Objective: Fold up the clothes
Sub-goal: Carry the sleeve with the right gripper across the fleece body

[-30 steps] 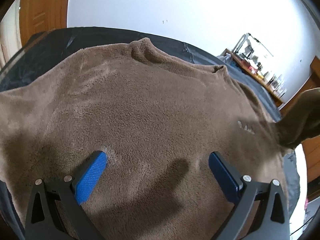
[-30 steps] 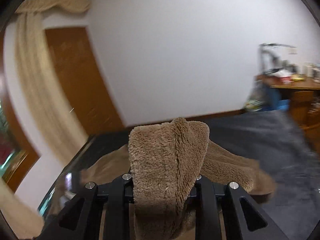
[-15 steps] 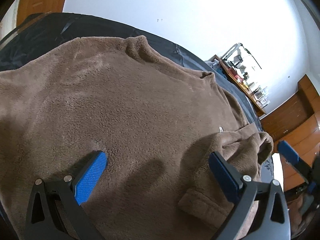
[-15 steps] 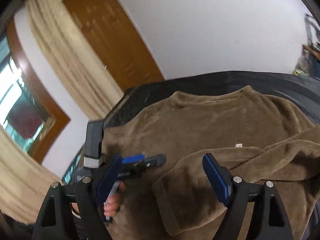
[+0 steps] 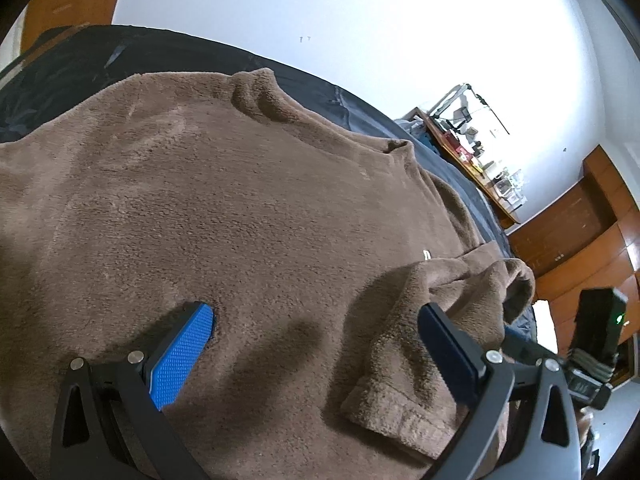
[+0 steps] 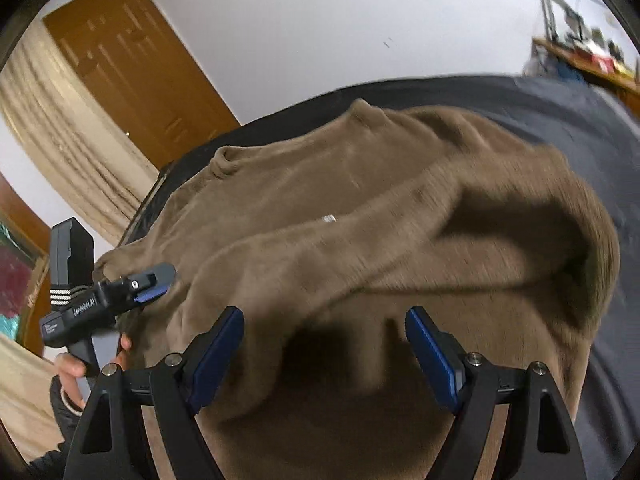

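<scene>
A brown fleece sweater (image 5: 240,208) lies spread flat on a dark bed cover (image 5: 80,60), collar toward the far wall. Its right sleeve (image 5: 432,312) is folded across the body, with the cuff (image 5: 384,404) near my left gripper's right finger. My left gripper (image 5: 316,332) is open, its blue pads resting low on the sweater's body. In the right wrist view, my right gripper (image 6: 326,340) is open just above the folded sleeve (image 6: 360,248), with nothing pinched. The left gripper (image 6: 156,284) shows at the sweater's left edge, held by a hand (image 6: 72,364).
The dark bed cover (image 6: 560,112) extends to the right of the sweater. A cluttered wooden desk (image 5: 472,152) stands by the white wall. Wooden cabinets (image 5: 580,220) are at the right. A wooden door (image 6: 132,72) and a beige curtain (image 6: 60,140) are at the left.
My right gripper opened and let go of the sleeve, which now lies folded across the sweater's body. The right gripper sank toward the sweater. My left gripper stayed put, tilting slightly.
</scene>
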### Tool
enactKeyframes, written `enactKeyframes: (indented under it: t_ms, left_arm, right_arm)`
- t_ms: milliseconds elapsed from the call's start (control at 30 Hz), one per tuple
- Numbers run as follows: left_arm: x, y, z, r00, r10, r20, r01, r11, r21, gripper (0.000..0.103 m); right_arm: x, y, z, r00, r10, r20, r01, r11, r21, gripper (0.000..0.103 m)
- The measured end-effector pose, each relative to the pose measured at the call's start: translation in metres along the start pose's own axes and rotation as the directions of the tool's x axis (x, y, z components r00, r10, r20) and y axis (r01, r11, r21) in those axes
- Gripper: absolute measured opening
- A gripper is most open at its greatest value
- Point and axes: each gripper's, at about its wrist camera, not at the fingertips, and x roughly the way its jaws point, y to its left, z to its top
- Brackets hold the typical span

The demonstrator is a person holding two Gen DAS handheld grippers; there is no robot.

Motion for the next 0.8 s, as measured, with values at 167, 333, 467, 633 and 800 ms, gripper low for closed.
enactKeyframes:
  t_ms: [167,333,467,633,800]
  left_arm:
    - [0.002,-0.005,-0.003,1.000,0.019,0.000,-0.019,0.999,0.029,0.102]
    - [0.004,-0.010,-0.005,0.999,0.045,0.002,-0.045,0.997,0.060,0.102]
    - [0.007,-0.015,-0.007,0.998,0.063,0.005,-0.063,0.994,0.090,0.102]
    - [0.009,-0.020,-0.009,0.999,0.051,0.000,-0.050,0.991,0.125,0.102]
    - [0.011,-0.026,-0.013,1.000,0.021,-0.014,-0.019,0.988,0.155,0.102]
  right_arm:
    - [-0.004,-0.010,-0.024,0.999,-0.024,-0.024,0.024,1.000,-0.014,0.085]
    - [-0.014,-0.014,-0.043,0.999,-0.044,-0.032,0.042,0.998,-0.052,0.085]
    - [-0.024,-0.026,-0.049,0.999,-0.029,-0.022,0.028,0.999,-0.028,0.085]
    - [-0.035,-0.032,-0.049,0.999,-0.036,0.007,0.036,0.999,-0.005,0.085]
    - [-0.049,-0.020,-0.032,0.991,-0.105,0.087,0.110,0.992,-0.059,0.085]
